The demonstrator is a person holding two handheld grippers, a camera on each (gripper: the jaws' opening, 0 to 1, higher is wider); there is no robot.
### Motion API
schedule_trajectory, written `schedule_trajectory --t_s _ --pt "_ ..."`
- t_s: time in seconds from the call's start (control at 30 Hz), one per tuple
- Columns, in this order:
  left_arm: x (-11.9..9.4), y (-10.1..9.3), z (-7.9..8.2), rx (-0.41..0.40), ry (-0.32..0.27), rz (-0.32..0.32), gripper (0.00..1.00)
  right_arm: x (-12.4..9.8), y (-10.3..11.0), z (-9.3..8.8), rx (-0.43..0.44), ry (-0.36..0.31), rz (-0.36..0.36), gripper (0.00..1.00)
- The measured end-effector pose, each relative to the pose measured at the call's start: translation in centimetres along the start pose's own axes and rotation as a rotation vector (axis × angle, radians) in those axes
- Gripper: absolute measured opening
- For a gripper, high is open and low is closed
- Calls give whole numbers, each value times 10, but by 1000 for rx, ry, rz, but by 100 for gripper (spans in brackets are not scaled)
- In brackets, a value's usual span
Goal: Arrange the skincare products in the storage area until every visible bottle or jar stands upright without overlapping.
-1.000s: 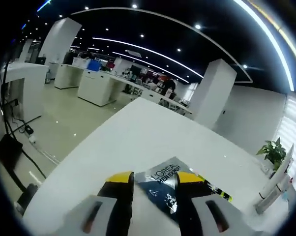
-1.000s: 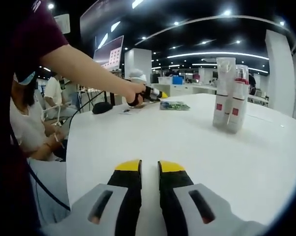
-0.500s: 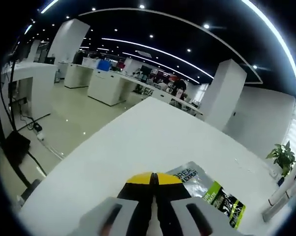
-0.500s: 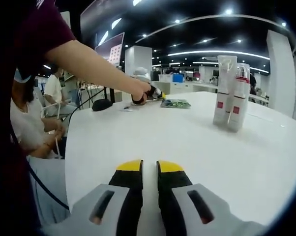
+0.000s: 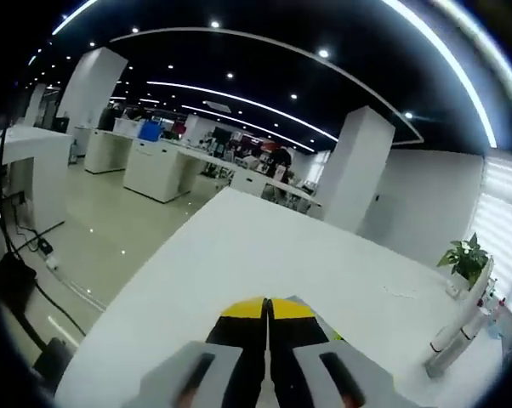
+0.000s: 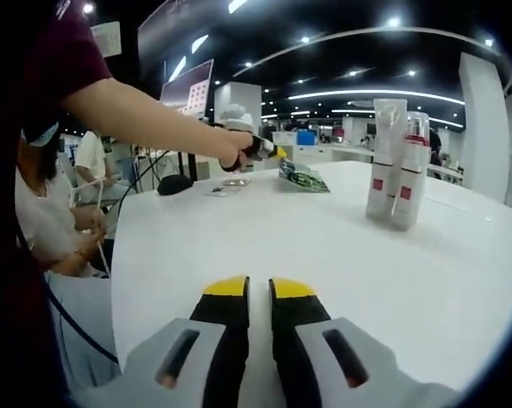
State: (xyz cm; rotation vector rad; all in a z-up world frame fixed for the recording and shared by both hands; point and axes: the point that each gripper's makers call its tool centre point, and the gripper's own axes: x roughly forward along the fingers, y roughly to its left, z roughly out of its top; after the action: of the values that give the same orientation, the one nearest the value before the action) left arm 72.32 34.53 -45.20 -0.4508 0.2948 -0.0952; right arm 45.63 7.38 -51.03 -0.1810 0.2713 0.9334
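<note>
1. Left gripper (image 5: 267,308): jaws clenched on one edge of the flat sachet (image 6: 304,176). In the right gripper view the sachet hangs from the left gripper (image 6: 270,153) tilted, far end sloping toward the white table (image 6: 324,246), apparently lifted clear. A pinch at the edge is probably used because so thin a pack offers no other purchase.
2. In the left gripper view, just a sliver of the sachet (image 5: 337,337) shows beside the jaw tips, at about 3 o'clock from them.
3. Right gripper (image 6: 258,289): jaws almost together, a narrow gap between the yellow tips, grasping nothing. It hovers low over the near table (judged idle, kept out of the working path).
4. Two upright tubes (image 6: 395,161) stand touching each other at 2 o'clock in the right gripper view, well apart from the sachet. They are the nearest obstacle if the sachet is set beside them; a nudge could topple both.
5. Surroundings: a seated person (image 6: 48,212) at 9 o'clock beyond the table edge, and a potted plant (image 5: 466,258) at 3 o'clock in the left gripper view. Neither obstructs.
</note>
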Motion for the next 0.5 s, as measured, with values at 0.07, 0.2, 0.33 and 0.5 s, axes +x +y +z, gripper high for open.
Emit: schedule_trajectory --t_s 0.07,0.2,0.33,0.5 --pt "-12 -14 3 -4 -20 -37 0 -1 0 1 6 -7 2 7" --pt "-25 -32 10 -22 -58 -95 0 -1 2 2 3 -15 13 7" --pt "-47 -63 12 5 -67 -176 0 -2 7 4 21 -23 56 8" --pt "-79 -101 10 43 -97 -244 0 -1 10 7 64 -33 95 10"
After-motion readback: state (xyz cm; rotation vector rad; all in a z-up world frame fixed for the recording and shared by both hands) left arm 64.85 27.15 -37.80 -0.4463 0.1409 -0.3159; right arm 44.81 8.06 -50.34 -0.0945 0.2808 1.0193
